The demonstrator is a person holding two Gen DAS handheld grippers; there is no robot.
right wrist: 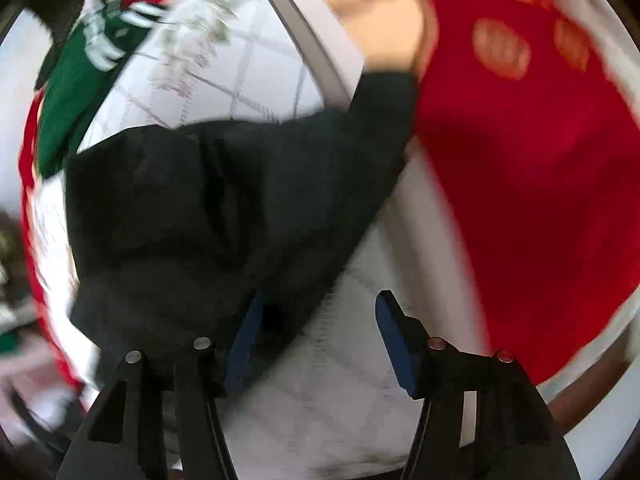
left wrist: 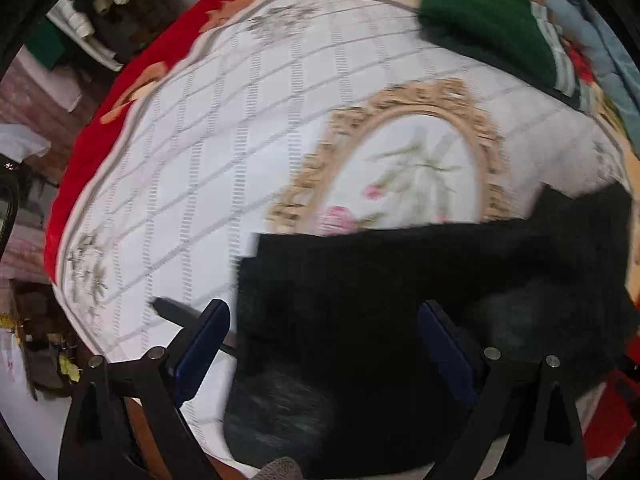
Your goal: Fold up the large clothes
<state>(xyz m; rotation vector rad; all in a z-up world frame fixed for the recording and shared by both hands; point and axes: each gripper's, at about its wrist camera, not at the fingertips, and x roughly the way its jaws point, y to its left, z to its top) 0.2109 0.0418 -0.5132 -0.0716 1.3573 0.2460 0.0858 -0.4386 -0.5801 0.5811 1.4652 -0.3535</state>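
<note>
Black garment [left wrist: 400, 300], thick fuzzy knit, lies partly folded on a white quilted spread [left wrist: 200, 160] w/ grid lines and an oval gold-framed flower motif [left wrist: 400, 152]. Spread sits over a red cover [left wrist: 120, 80] w/ tan flower shapes; can't tell if it's a bed or a worktop under it.

Left wrist view: garment fills the 3–6 o'clock part of the frame, straight folded edge running approx 9 to 3 just below the oval motif. Left gripper [left wrist: 324, 344] wide apart, pointing down over the garment; blue pad at 7 o'clock sits over bare spread just beside the garment's left edge, the other pad over the black fabric. No cloth pinched between pads. Green folded garment w/ pale stripes [left wrist: 492, 28] at 1 o'clock, well apart from the black one. Shelves w/ stacked cloth [left wrist: 92, 12] at 10 o'clock, off the spread.

Right wrist view, heavy blur: black garment [right wrist: 224, 216] spans 9 o'clock to centre, one sleeve-like part reaching up toward 1 o'clock. Right gripper [right wrist: 320, 340] about half open, nothing between pads; left pad touches or overlaps the garment's edge, right pad over white spread. Green garment [right wrist: 76, 92] at 10 o'clock, red cover [right wrist: 520, 160] at 2–3 o'clock.
</note>
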